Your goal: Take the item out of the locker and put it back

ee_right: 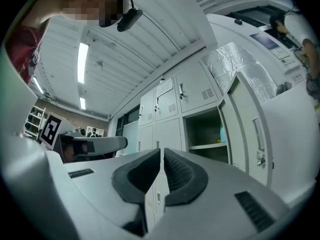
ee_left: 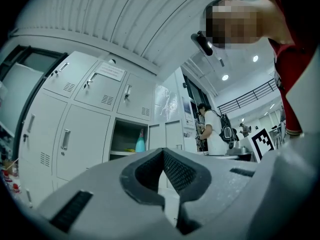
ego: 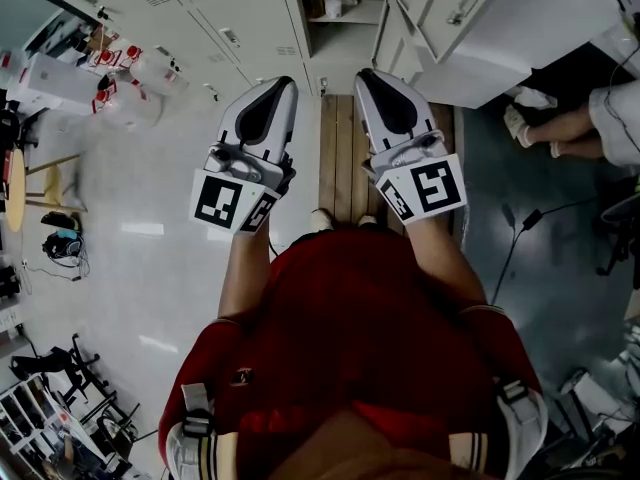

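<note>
Teal bottle [ee_left: 140,142] upright inside open locker [ee_left: 125,134], well apart from both tools. Left gripper [ee_left: 162,151] and right gripper [ee_right: 161,152] pressed together, nothing pinched. Judgement: spread one pair before reaching in, approach level, grip mid-body to avoid tipping it.

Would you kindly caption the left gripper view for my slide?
Shut, empty left gripper faces an open locker holding a teal bottle.

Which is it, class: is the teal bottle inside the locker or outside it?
Inside. The teal bottle stands upright on the shelf of the locker compartment, whose door is open.
</note>
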Available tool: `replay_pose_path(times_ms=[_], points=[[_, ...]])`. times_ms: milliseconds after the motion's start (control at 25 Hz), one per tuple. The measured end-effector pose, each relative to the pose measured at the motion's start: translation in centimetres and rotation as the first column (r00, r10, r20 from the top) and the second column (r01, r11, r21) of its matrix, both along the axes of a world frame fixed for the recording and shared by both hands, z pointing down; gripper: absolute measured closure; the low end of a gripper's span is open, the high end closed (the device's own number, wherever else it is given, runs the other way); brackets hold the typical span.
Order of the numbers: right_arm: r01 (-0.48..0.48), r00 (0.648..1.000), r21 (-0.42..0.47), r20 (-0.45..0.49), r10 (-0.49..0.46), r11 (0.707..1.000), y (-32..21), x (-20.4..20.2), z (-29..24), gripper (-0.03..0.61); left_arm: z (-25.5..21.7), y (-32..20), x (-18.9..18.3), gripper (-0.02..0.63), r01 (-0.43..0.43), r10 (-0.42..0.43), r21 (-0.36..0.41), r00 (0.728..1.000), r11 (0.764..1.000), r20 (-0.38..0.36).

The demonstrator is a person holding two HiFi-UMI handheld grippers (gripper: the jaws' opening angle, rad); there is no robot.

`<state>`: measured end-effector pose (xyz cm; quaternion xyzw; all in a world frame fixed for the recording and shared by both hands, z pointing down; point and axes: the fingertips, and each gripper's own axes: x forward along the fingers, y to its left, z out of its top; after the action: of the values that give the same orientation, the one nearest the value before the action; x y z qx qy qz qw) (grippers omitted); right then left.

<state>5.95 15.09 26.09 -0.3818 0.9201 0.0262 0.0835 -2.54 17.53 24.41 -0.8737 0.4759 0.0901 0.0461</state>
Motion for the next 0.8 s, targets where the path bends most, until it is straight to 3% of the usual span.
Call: replay_pose_path(times_ms=[200, 800], points=[[-0.036, 0.999, -0.010, -0.016, 0.036, 0.999, -1.3, -1.8, 0.5, 0.519, 0.4, -1.4, -2.0, 0.609, -0.022, 0.022, -0.003, 1.000, 1.000, -0.005], [-0.148, 0.988, -0.044, -0.056, 0.146, 0.988, -4.2, -5.9, 2.5, 0.437, 2.1, -3.2, -7.4, 0.609, -0.098, 0.098, -0.003, 0.995, 0.995, -0.004]])
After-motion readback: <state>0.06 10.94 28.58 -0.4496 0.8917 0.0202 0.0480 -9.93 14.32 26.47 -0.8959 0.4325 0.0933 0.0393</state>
